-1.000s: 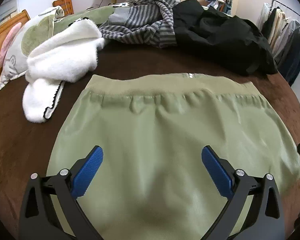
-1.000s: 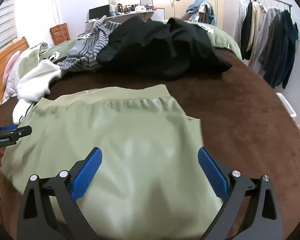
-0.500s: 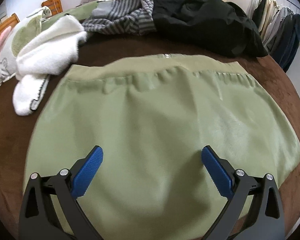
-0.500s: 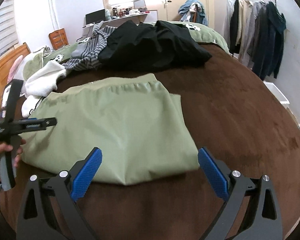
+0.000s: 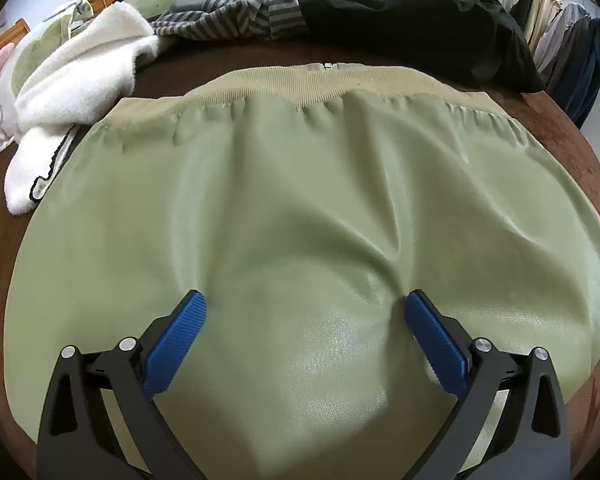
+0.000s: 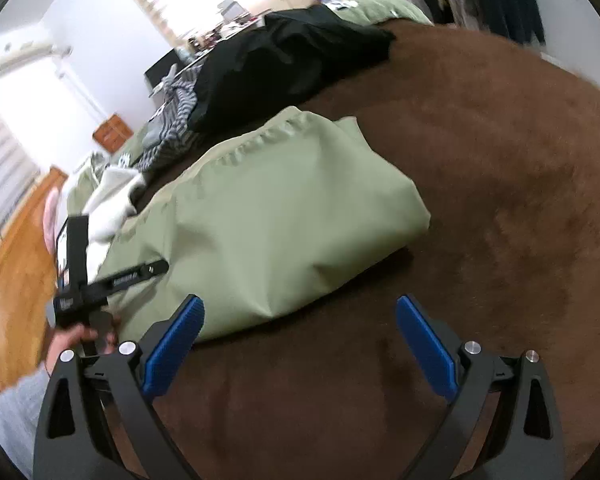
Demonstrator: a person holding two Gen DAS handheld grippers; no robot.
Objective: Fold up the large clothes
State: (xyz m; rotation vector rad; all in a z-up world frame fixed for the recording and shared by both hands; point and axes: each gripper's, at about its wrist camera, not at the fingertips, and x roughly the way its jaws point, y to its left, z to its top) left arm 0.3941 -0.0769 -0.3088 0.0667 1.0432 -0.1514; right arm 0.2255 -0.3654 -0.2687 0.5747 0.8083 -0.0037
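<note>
Jacket (image 5: 300,208), pale green, folded flat on brown bed (image 6: 500,200). Left gripper (image 5: 303,320) fingers spread wide over it; right gripper (image 6: 298,322) fingers wide, off its edge, holding nothing.

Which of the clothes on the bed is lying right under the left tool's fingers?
The pale green garment, spread flat. The white fleece, striped top and black jacket lie heaped beyond it.

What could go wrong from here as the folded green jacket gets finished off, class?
1. The left tool hangs open low over the green jacket, whose glossy fabric bulges between its fingers; a push could slide the layers and loosen the fold.
2. The white fleece garment touches the jacket's left edge and might get dragged along.
3. The right tool hangs open over bare brown bedspread, so it cannot steady the fold.
</note>
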